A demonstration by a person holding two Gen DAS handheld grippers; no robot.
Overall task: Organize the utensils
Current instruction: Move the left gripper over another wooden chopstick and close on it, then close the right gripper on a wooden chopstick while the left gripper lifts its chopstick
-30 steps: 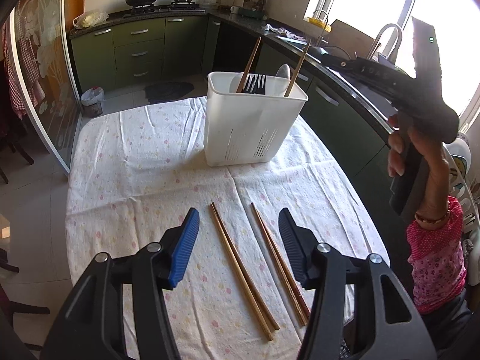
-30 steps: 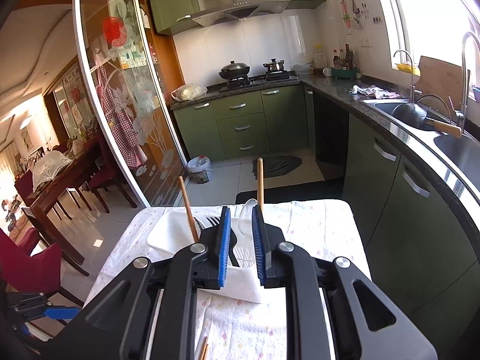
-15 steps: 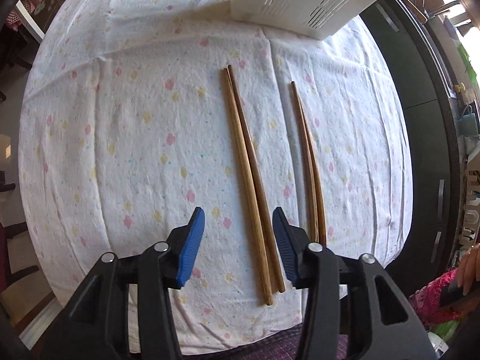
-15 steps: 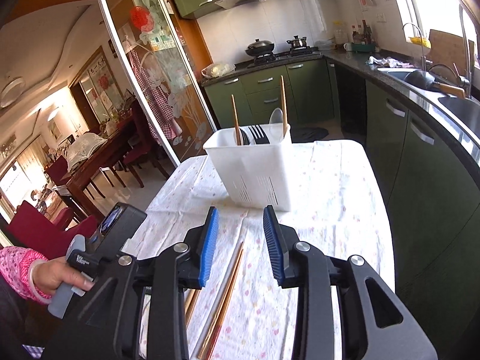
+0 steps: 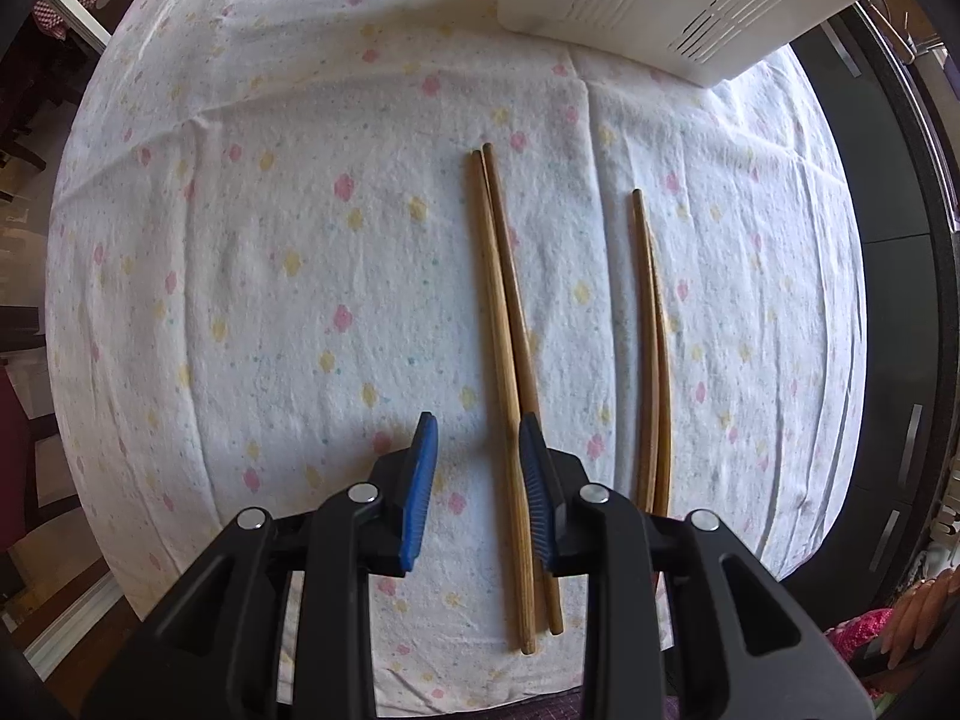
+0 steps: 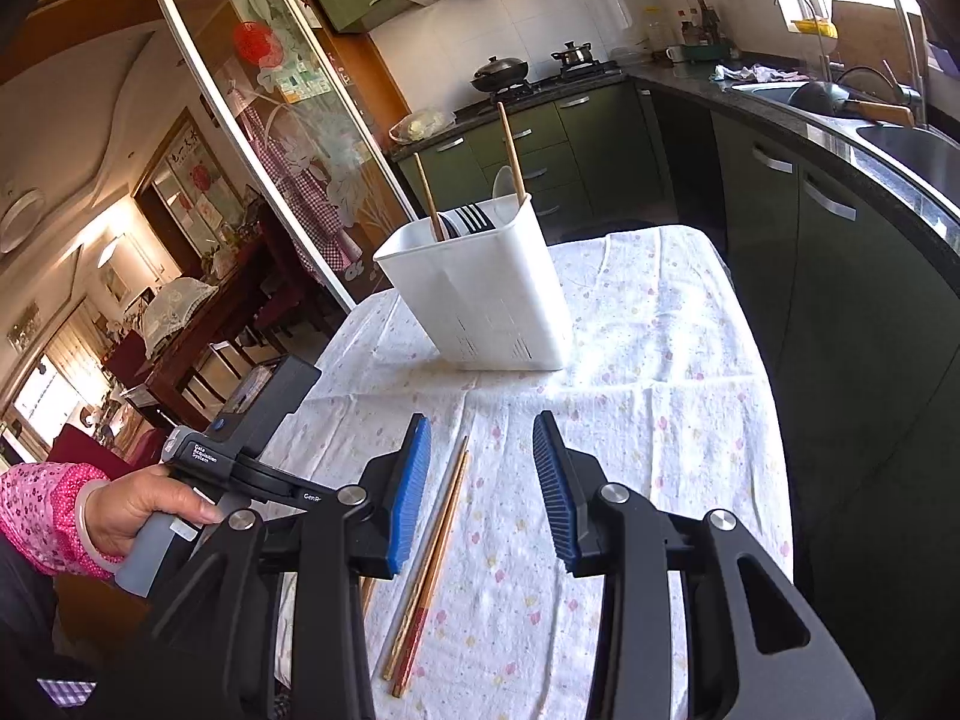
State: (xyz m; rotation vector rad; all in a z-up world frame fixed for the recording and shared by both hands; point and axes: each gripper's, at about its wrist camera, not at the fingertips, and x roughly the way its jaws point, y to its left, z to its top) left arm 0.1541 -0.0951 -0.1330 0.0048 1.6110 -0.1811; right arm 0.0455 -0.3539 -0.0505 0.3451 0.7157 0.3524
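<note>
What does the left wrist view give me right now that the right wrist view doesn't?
Only the left wrist view shows the left gripper, open over the left chopstick pair, its right finger overlapping that pair, with the right chopstick pair beside it.

Only the right wrist view shows the open right gripper, the upright chopsticks and fork inside the holder, and the hand carrying the left gripper.

Both show the white utensil holder and floral tablecloth.
</note>
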